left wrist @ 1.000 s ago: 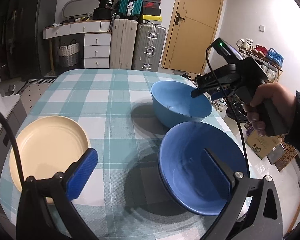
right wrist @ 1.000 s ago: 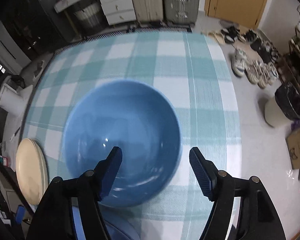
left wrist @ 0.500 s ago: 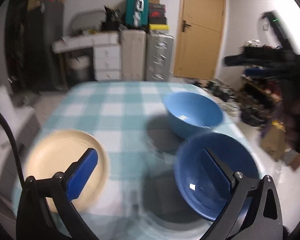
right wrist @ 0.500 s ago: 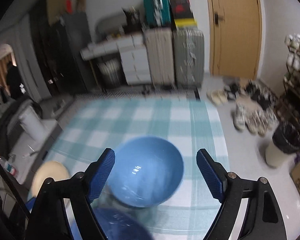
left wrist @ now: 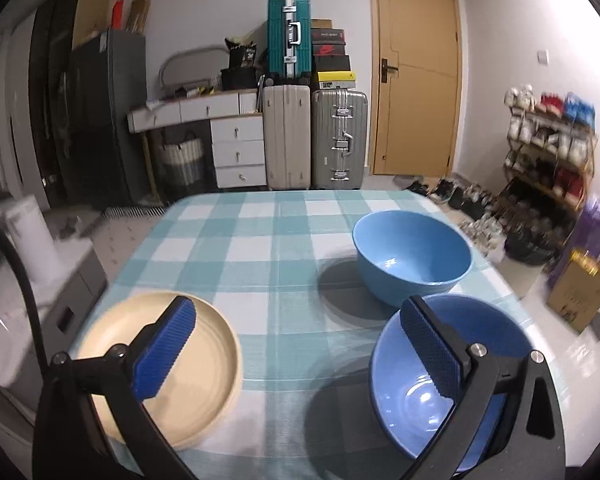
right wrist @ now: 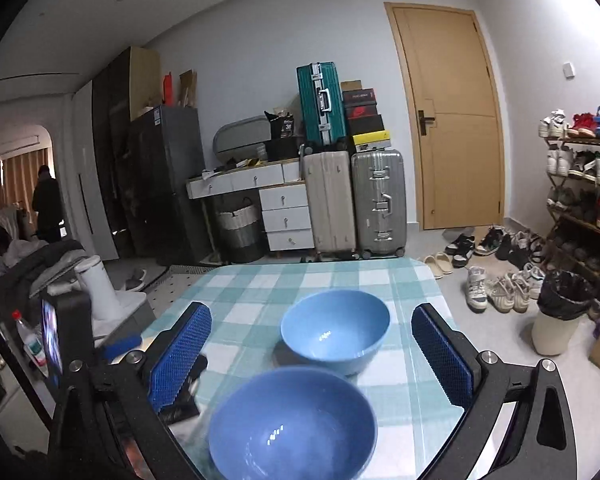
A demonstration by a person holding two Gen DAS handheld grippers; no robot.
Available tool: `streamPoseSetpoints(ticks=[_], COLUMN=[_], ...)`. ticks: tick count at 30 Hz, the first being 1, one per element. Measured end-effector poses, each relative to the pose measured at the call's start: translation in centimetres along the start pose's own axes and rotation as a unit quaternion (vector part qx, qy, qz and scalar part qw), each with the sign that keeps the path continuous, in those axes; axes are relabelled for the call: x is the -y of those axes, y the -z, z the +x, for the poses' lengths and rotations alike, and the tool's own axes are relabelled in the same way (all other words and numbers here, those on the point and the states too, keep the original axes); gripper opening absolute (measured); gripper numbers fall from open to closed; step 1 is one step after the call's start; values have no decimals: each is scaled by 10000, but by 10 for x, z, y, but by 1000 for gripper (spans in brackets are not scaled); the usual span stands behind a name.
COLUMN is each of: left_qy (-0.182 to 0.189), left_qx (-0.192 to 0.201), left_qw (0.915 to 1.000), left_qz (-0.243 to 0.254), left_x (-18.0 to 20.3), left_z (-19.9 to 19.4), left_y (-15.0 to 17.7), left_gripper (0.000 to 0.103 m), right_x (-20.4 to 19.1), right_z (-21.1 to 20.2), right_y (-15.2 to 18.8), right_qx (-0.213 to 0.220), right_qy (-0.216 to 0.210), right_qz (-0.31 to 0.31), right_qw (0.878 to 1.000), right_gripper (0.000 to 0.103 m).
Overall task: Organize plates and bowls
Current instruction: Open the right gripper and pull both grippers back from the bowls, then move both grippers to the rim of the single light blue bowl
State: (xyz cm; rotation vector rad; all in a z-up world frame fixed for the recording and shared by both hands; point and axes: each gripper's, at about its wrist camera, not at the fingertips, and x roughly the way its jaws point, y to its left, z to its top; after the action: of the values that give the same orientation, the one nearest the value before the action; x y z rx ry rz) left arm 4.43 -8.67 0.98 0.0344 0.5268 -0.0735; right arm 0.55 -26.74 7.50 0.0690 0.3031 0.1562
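**Sorting bowls and a plate on the checked table**

Looking along the left gripper [left wrist: 296, 354], the jaws stand apart with nothing between the blue pads; it hangs above the near edge of the table [left wrist: 260, 240]. A cream plate [left wrist: 168, 364] lies at the near left, shallow and bare. At the near right sits the darker blue bowl [left wrist: 452, 380], partly hidden behind the right-hand finger, and just beyond it, close or perhaps touching, stands the lighter blue bowl [left wrist: 412, 256]. Both bowls are empty; only light glints in them.

From the right wrist camera, the right gripper [right wrist: 312, 354] is released and has just been opening, its jaws spread wide with nothing clamped. The lighter bowl [right wrist: 336, 332] appears framed between the pads but well beyond them, and the darker bowl [right wrist: 292, 424] lies nearer and lower, under the gripper. The left gripper's dark body shows at the left edge.

As a judgement, these bowls and the plate look like rigid, glossy ware: stiff, fairly light, smooth enough to slip in a pinch, and liable to chip or crack if knocked together. The rim is the sensible hold, one pad inside the wall and one outside; the plate's low raised lip gives less to bite on. The two bowls look alike in size, so nesting one in the other seems likely to work.
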Motion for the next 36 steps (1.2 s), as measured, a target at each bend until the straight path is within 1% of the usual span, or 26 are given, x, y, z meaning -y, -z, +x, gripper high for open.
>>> streamPoseSetpoints(ticks=[1,3,6,8,10,14,18,21,26,28,30,31,32,34,35,36], left_qy=[5,14,-3,0,34,87,74,43,117,210,268,307,382,766,834,841], left_qx=[-28,-60,-53,-23,-46,-109,-105,-155,-145,-282,-560,-746,-874,-947,-942,-947], left_qw=[10000,9999,9999,10000,10000,9999,9998,9998,9998,9993,9979,9963,9940,9869,9850,9846], left_qz=[79,103,88,36,-12,-36,-162,-108,-94,-144,-195,-301,-537,-1056,-1182,-1202], left_x=[2,3,2,0,-2,-5,-11,-11,-14,-16,-21,-26,-33,-47,-49,-49], left_z=[2,3,2,2,2,2,2,0,-8,-3,8,13,17,23,24,29], left_y=[0,2,2,1,1,1,1,2,1,-3,-10,-14,-18,-28,-33,-41], left_gripper=[103,103,103,103,103,103,103,103,103,103,103,103,103,103,103,103], right_x=[0,-2,-7,-12,-14,-18,-19,-17,-6,1,5,8,10,19,25,33], right_z=[-4,-12,-25,-26,-28,-20,-15,-11,5,8,10,11,11,11,9,5], right_y=[8,20,42,44,47,51,51,51,50,50,49,50,50,47,44,41], right_qx=[41,216,572,526,603,360,386,353,-36,-86,-109,-128,-147,-242,-261,-165], right_qy=[-28,-80,117,99,50,103,246,217,202,213,181,191,202,70,62,46], right_qz=[83,55,-177,-307,-311,-417,-586,-500,-199,-89,-7,39,74,301,468,743], right_qw=[10000,9997,9981,9981,9977,9984,9972,9979,9996,9997,9998,9997,9997,9992,9985,9971], right_gripper=[102,102,102,102,102,102,102,102,102,102,102,102,102,102,102,102])
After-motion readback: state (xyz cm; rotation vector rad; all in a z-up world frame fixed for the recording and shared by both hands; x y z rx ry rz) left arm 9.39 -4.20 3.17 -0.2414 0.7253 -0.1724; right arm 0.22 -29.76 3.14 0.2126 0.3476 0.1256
